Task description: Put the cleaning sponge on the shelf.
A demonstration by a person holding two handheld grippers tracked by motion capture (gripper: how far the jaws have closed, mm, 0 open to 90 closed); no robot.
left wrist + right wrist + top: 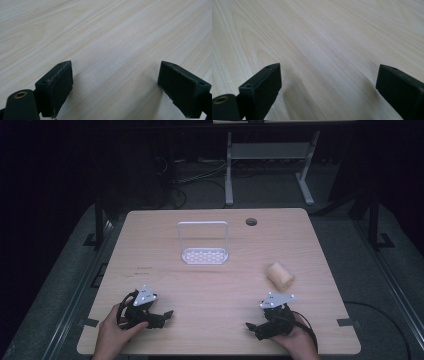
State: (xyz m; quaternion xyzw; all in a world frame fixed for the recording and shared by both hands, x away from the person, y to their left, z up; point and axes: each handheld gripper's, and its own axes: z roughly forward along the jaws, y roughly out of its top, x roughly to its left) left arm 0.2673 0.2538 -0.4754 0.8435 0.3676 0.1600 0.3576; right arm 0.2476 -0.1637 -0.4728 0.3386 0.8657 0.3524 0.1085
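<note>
Left gripper: the left gripper (pixel 161 318) sits low at the near left of the table (pixel 210 285), in the person's left hand (pixel 114 332), nose aimed toward the middle of the table. In the left gripper view its jaws stand wide apart, with just bare wood grain between them, so it's holding nothing.

Right gripper: same deal on the other side. The right gripper (pixel 254 329) is at the near right, in the right hand (pixel 299 342), nose also aimed inward toward the middle. The right gripper view has both black jaws spread well apart over plain tabletop, with nothing pinched.

Between the two: they're well apart from each other, with a bare stretch of table in the gap.

Nearest thing: a small tan roll (pixel 279 274), a stubby cylinder on its side. It lies on the table beyond the right gripper and a bit toward the right edge. It's near that gripper but not touching it, and it's untouched by either hand.

Farther out: a little white rack (pixel 203 255) with a perforated base and a tall wire loop, standing upright around the middle of the table, well clear of both grippers and left of the roll.

Far edge: a round cable hole (pixel 251 222) in the tabletop, behind the rack and to its right.

Around the table: dark floor, with the white legs of another desk (pixel 229 175) beyond.
</note>
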